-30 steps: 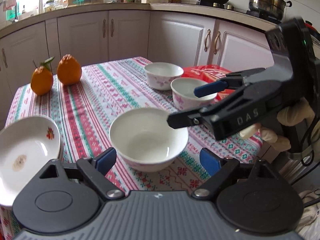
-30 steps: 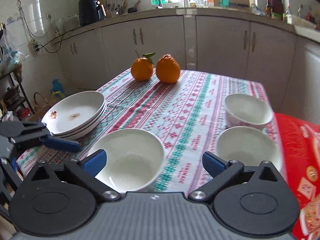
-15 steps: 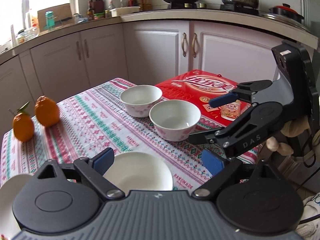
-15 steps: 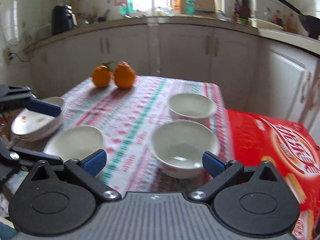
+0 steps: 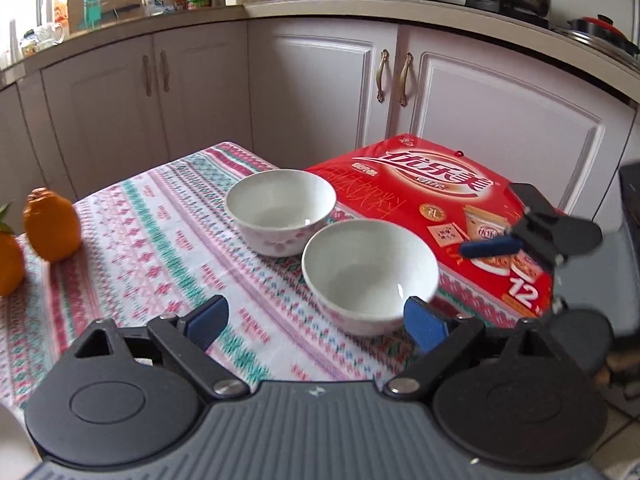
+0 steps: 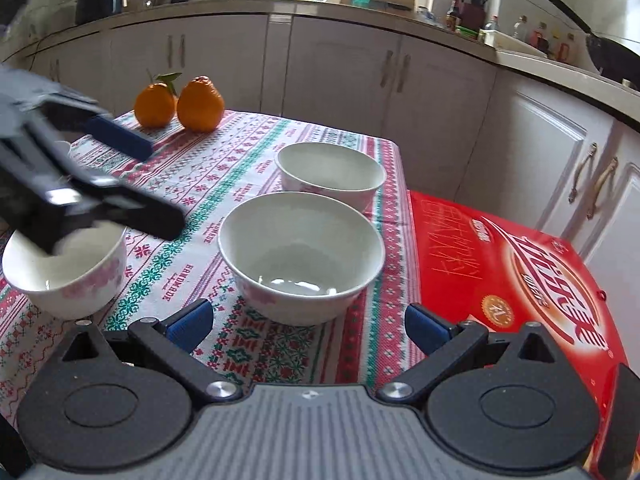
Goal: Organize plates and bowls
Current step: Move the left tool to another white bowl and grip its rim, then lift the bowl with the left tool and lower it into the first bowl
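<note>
Tongs (image 6: 310,326) shifted to middle bowl (image 6: 300,256).

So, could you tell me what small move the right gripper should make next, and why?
Probably ease the right gripper forward and down so one finger goes over the near bowl's rim. Its jaws stand open and empty, that bowl sits straight ahead, upright and free, and the far bowl behind looks like a place to stack it.

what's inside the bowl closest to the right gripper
Nothing: the near bowl is empty, its glossy white bottom bare in the right wrist view. What lies under its base on the patterned tablecloth is covered.
</note>
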